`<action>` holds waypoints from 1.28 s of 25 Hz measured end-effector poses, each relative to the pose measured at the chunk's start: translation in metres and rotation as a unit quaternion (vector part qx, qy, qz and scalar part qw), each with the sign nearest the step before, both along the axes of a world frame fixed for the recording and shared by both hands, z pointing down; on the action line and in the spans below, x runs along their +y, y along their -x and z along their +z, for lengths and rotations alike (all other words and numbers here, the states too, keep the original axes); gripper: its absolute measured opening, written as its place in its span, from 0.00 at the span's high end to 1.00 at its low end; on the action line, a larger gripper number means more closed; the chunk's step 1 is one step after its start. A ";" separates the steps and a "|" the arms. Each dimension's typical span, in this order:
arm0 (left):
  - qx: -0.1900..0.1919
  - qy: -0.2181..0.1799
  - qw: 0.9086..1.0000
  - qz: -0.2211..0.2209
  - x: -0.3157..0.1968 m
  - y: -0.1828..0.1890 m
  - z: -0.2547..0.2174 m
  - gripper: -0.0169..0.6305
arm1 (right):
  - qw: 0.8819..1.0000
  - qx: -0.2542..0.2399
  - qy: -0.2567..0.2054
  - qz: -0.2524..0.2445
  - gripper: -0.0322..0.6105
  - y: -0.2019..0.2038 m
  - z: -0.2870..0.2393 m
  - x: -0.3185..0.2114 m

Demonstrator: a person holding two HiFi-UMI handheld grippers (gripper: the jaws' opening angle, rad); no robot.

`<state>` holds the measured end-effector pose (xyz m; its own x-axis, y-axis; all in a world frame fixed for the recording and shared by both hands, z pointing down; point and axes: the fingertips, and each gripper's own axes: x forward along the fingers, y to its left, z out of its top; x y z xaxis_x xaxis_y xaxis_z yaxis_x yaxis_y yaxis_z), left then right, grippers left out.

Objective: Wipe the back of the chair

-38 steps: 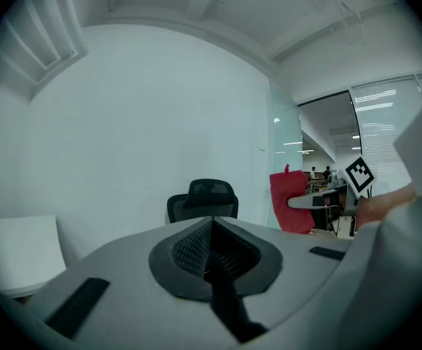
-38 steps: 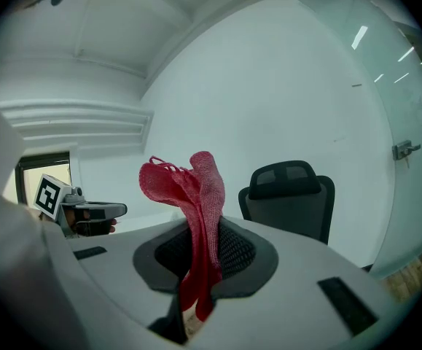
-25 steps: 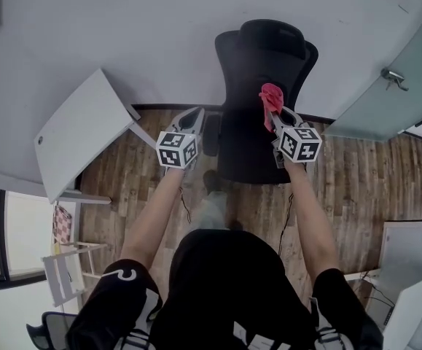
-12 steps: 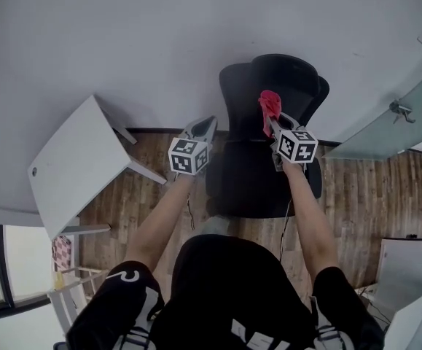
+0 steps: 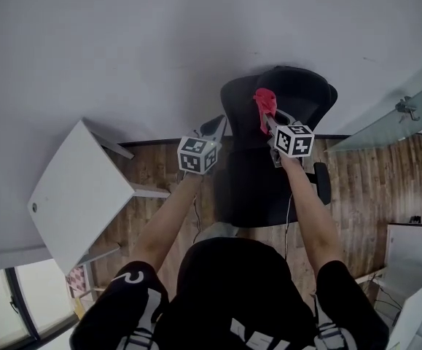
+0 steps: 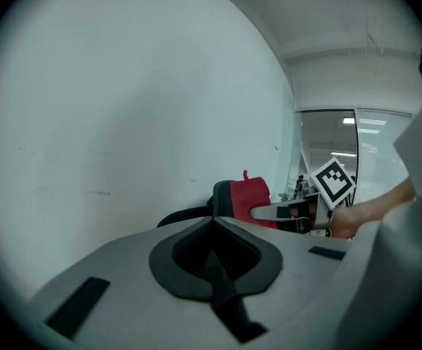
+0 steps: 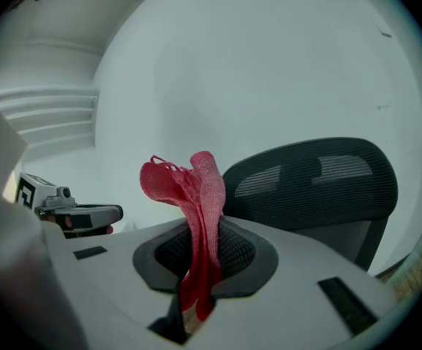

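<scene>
one white table (image 5: 72, 195) sat far left, corner close to the wall (image 5: 123, 42), with a strip of wood floor (image 5: 159, 170) open between it and the chair. left gripper (image 5: 216, 126) hovered just beside the left edge of the chair's back, jaws pressed together with nothing between them, bare wall ahead of it. one black chair (image 5: 269, 188) stood centre, its back near the wall; couldn't tell if they touched. one red cloth (image 5: 262, 106) was pinched in the right gripper (image 5: 269, 121), jaws clamped on its lower part, loose end sticking up in front of the upper mesh back; contact unclear. two grippers in all, near each other, apart. one armrest (image 5: 321, 183) showed on the right; the chair's base was hidden under the seat and the person's torso (image 5: 229, 290). open floor ran right of the chair to one glass door (image 5: 385, 130), cut off by the frame edge.
</scene>
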<state>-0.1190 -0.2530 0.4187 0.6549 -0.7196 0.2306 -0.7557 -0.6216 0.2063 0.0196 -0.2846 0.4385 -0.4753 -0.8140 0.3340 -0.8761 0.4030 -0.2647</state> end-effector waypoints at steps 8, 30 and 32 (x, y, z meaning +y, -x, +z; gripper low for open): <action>0.008 0.012 1.000 0.015 -0.035 0.015 0.017 0.94 | 0.999 0.005 0.029 0.031 0.84 0.008 0.020 -0.043; -0.007 0.001 1.000 0.028 -0.064 -0.036 0.004 0.93 | 0.995 0.042 0.034 0.085 0.84 -0.047 0.027 -0.084; -0.015 0.001 0.999 0.029 -0.065 -0.045 0.005 0.94 | 0.994 0.044 0.035 0.090 0.84 -0.058 0.028 -0.087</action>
<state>-0.0744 -0.3178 0.4233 0.6886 -0.6798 0.2522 -0.7239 -0.6645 0.1856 0.0777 -0.3721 0.4663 -0.2914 -0.8565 0.4260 -0.9531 0.2216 -0.2063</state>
